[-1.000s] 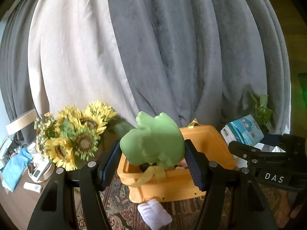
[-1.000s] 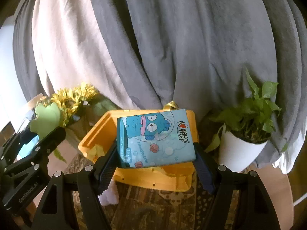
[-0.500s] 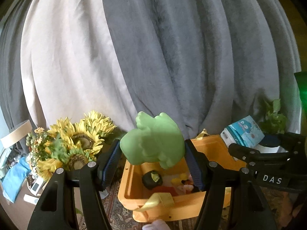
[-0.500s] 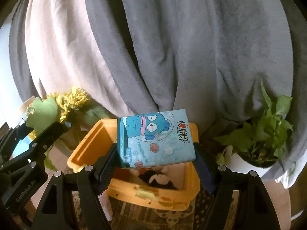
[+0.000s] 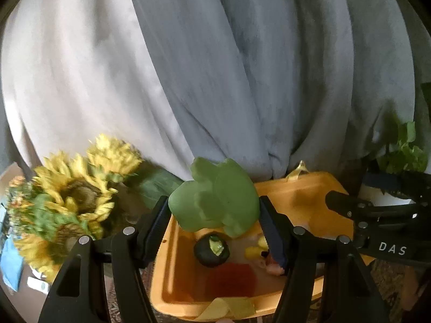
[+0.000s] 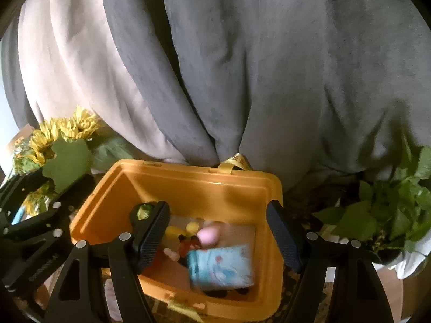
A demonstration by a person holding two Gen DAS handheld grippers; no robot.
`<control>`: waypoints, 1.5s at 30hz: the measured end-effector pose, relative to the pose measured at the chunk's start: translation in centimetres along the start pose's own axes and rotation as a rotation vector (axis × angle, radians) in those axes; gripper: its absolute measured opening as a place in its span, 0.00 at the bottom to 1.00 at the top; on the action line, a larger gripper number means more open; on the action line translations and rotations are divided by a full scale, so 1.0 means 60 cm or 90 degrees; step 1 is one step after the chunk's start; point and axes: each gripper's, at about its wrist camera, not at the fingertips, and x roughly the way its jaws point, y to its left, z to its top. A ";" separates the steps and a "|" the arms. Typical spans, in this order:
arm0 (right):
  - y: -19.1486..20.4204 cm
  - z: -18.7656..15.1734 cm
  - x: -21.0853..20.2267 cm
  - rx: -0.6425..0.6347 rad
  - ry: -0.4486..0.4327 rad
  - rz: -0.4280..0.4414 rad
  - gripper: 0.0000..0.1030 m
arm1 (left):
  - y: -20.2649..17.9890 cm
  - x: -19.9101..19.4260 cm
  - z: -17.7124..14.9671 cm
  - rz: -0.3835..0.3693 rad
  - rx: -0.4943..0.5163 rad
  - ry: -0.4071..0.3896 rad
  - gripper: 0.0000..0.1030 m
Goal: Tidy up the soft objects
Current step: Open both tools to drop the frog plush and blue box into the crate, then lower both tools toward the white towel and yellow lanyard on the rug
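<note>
Two hand-held grippers over orange bin (image 6: pixel 188 185). Left hand-held gripper (image 5: pixel 214 215) clamps green plush toy (image 5: pixel 215 196) above bin. Right hand-held gripper (image 6: pixel 218 231) jaws apart, empty; blue tissue pack (image 6: pixel 219 266) inside bin near front wall.

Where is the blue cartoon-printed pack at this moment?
In the right wrist view, the blue cartoon-printed pack lies inside the orange bin, toward its near right corner, beside a pink toy, below the open right hand-held gripper.
</note>
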 end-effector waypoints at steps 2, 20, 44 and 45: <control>-0.002 0.005 0.014 -0.006 0.008 -0.003 0.73 | -0.001 0.025 0.000 -0.023 0.000 0.034 0.63; -0.016 0.004 0.044 0.007 0.043 -0.029 0.73 | -0.022 0.073 -0.012 -0.058 0.007 0.133 0.82; 0.019 -0.060 -0.117 0.025 -0.036 -0.060 0.75 | -0.006 -0.134 -0.054 -0.001 -0.003 0.004 0.89; 0.022 -0.066 -0.127 0.027 -0.040 -0.061 0.75 | -0.005 -0.141 -0.058 0.000 -0.005 -0.002 0.89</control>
